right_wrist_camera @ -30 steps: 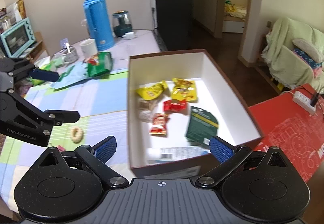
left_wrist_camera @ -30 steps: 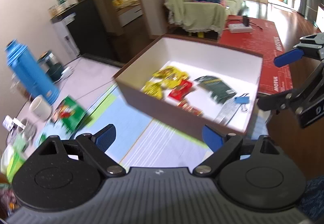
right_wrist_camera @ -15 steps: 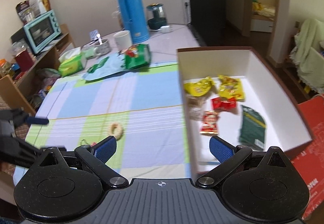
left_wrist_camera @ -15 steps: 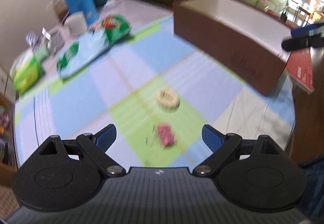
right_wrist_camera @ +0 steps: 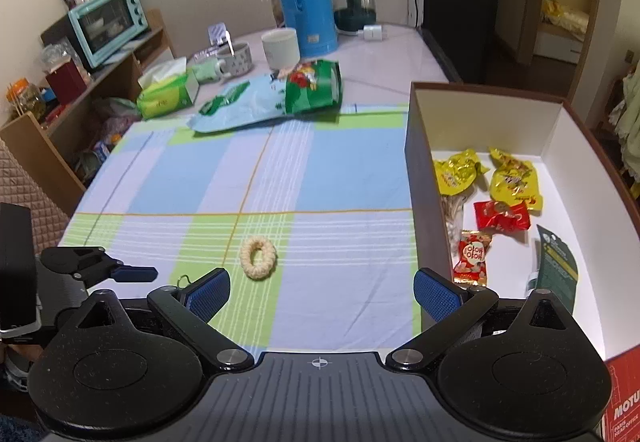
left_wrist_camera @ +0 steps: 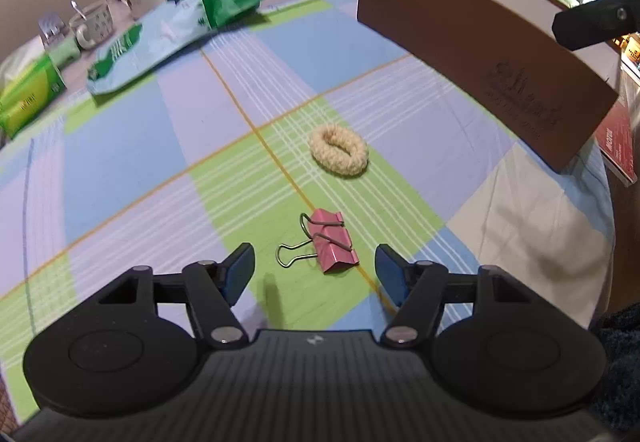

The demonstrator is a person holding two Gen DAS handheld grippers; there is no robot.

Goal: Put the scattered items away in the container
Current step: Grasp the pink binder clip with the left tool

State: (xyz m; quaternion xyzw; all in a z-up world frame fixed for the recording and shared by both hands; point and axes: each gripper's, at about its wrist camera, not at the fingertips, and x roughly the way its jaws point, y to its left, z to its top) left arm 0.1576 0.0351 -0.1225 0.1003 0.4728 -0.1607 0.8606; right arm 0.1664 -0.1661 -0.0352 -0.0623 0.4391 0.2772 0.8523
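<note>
Over the last second we've swung the left gripper [left_wrist_camera: 315, 274] away from the box [left_wrist_camera: 460, 38] and down toward the tabletop [left_wrist_camera: 120, 162]; a second ago it looked straight into the box, now it hangs low over the pink binder clip [left_wrist_camera: 330, 242], jaws wide apart, nothing held, clip lying just ahead of the gap between the pads. The cream hair tie [left_wrist_camera: 338, 149] lies past the clip, between it and the box, well short of the box wall. The right gripper [right_wrist_camera: 322, 292] has panned left too, off the box and toward the cloth; it's spread wide and empty, hovering beside the box's near wall. Inside the box [right_wrist_camera: 416, 178] we see yellow snack packets [right_wrist_camera: 486, 176], red sweets [right_wrist_camera: 502, 216] and a dark green sachet [right_wrist_camera: 558, 262], so part of the tidying looks settled. Clip and hair tie are the loose small things outside the box, so we judge the left gripper is lining up on the clip. Green snack bags [right_wrist_camera: 276, 98] lie far from the box; whether they count we can't tell.
</note>
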